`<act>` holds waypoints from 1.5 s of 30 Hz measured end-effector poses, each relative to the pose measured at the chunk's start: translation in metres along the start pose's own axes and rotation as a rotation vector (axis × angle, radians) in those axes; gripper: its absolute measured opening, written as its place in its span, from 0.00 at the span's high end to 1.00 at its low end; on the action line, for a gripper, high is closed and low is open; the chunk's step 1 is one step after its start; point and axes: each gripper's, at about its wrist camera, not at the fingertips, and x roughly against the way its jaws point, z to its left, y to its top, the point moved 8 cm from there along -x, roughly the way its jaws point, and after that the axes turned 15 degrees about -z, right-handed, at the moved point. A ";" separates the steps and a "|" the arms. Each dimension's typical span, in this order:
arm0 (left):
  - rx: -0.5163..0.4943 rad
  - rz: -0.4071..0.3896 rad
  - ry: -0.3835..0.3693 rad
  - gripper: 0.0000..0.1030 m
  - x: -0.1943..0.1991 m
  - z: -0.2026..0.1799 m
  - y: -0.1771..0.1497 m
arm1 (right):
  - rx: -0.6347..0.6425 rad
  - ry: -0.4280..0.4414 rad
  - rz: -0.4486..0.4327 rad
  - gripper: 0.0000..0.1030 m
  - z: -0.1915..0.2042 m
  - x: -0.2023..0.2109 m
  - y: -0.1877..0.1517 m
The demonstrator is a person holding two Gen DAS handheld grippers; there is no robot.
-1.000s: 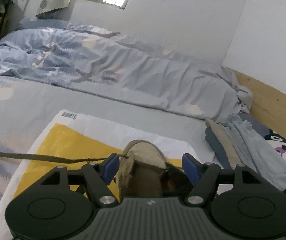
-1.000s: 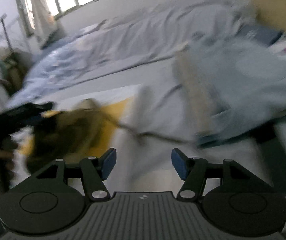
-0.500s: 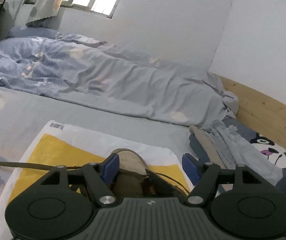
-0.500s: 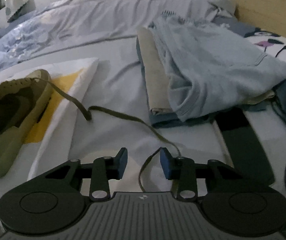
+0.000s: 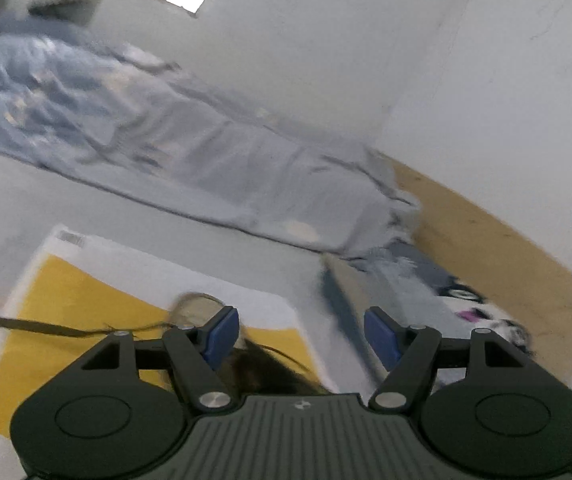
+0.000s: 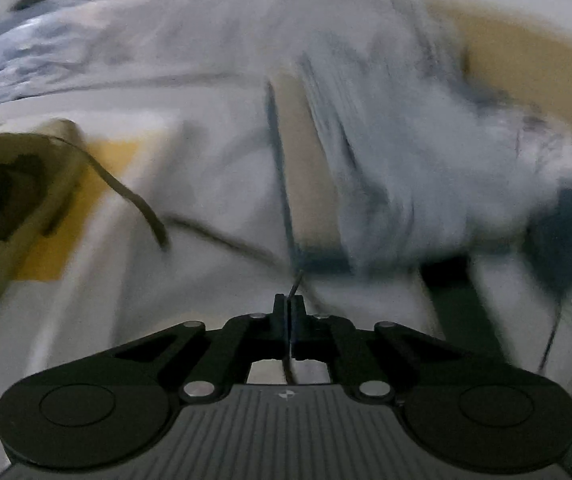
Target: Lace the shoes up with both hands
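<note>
Right gripper (image 6: 289, 307) pinched shut on the shoelace (image 6: 126, 194), a short end poking up just past the closed fingertips. From there, lace trailing left across the grey bedsheet (image 6: 214, 148) to the olive shoe (image 6: 2, 200). Shoe lying at the left edge of the right wrist view, on the yellow-and-white bag (image 6: 86, 200). Right of the shoe, beyond the lace, a folded pile of clothes (image 6: 385, 168). All heavily blurred.

Left gripper (image 5: 301, 330) spread wide, blue pads (image 5: 222, 332) apart, nothing between them. Shoe (image 5: 262, 368) directly under it, only the toe rim and dark inside showing past the left pad. Another stretch of lace (image 5: 26, 324) running left from the shoe over the bag (image 5: 66, 296). On the bag's far white corner, well beyond the shoe, a barcode label (image 5: 70, 237), too smeared to read. Further back from the shoe, a rumpled blue duvet (image 5: 126, 128). Small logo mark on each gripper body, no legible writing.
</note>
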 end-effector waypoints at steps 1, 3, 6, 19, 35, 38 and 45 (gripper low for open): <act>0.026 0.013 -0.035 0.34 0.000 -0.001 0.002 | 0.062 0.000 -0.074 1.00 0.009 0.010 0.013; 0.094 0.031 -0.115 0.34 0.001 -0.002 0.008 | 0.148 0.013 -0.212 1.00 0.030 0.028 0.038; 0.200 0.031 -0.222 0.34 0.006 0.000 0.020 | 0.211 0.083 -0.372 1.00 0.066 0.050 0.069; 0.458 -0.051 -0.243 0.26 0.025 0.061 0.041 | 0.343 0.472 -0.577 1.00 0.192 0.066 0.123; 0.481 -0.054 -0.179 0.83 0.025 0.094 0.037 | 0.221 0.652 -0.572 1.00 0.221 0.062 0.133; 0.505 -0.063 -0.168 0.91 0.024 0.101 0.036 | 0.230 0.650 -0.562 1.00 0.224 0.060 0.130; 0.472 -0.063 -0.161 1.00 0.023 0.099 0.034 | 0.236 0.622 -0.536 1.00 0.227 0.057 0.120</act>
